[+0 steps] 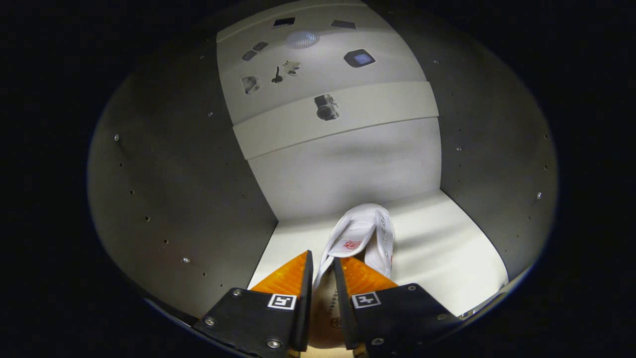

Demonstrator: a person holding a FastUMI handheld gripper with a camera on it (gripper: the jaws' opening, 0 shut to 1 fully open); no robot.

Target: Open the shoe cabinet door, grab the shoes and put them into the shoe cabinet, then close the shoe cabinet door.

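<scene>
The gripper (pixel 323 261) sits nearest, its two fingers pinching the heel collar of a white shoe (pixel 365 233). The shoe cabinet (pixel 164 199) surrounds everything, with side walls at 9 and 3 o'clock and the back panel at 12. The shoe rests on the cabinet shelf (pixel 437 248), its long axis running from the fingers toward 1 o'clock, toe near the back panel. Open shelf lies either side, wider toward 3 o'clock.

Dim inside the white-panelled shoe cabinet (pixel 348 169); light enters from behind the camera, brightest on the shelf floor and the white canvas shoe (pixel 365 233). Side walls fall into grey shadow. Soft shadow band across the back panel. Fisheye bends panel edges. Focus fairly sharp; no glare.
</scene>
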